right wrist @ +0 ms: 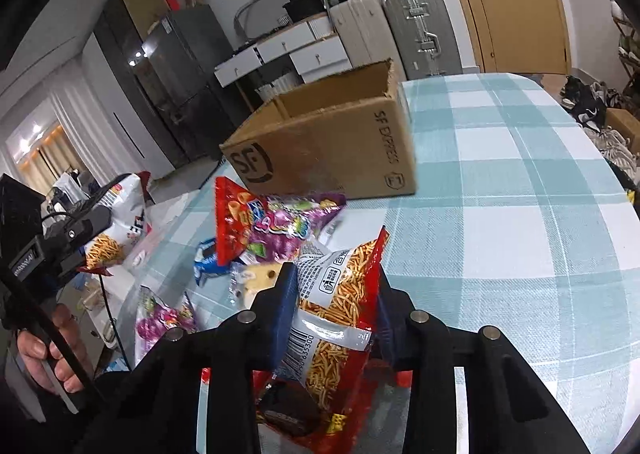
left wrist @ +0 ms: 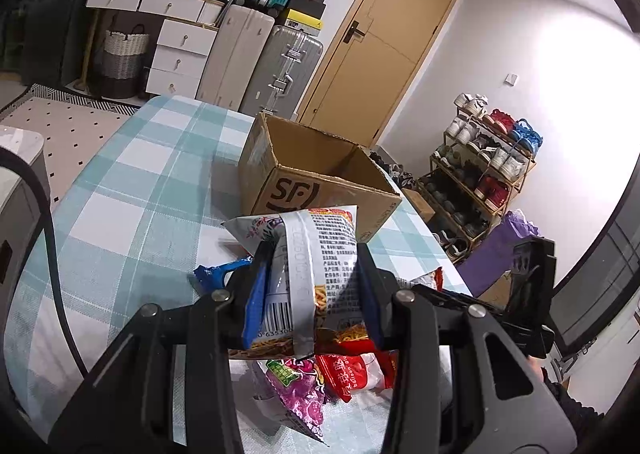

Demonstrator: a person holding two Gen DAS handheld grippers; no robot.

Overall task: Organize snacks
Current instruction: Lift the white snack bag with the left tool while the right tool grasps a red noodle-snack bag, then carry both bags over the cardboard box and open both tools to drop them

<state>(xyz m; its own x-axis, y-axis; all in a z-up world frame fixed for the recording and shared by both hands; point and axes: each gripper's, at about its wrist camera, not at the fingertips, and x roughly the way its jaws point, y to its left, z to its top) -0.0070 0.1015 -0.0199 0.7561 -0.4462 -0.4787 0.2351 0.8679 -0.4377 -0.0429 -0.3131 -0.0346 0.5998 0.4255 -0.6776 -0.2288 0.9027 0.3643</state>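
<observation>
Currently my left gripper [left wrist: 314, 286] pinches 1 noodle-snack packet [left wrist: 308, 254] above the checked tablecloth [left wrist: 132, 182]. My right gripper [right wrist: 338, 310] clamps a second noodle-snack bag [right wrist: 340, 302]. Ahead stands the open cardboard box [right wrist: 332, 142], beside loose snack packets [right wrist: 276, 226].

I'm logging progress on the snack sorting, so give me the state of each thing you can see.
Cardboard box: open, upright, looks empty.
Left gripper: shut on a noodle snack bag.
Right gripper: shut on a red noodle snack bag.
Loose packets: lying on the table.
Door: closed.
</observation>
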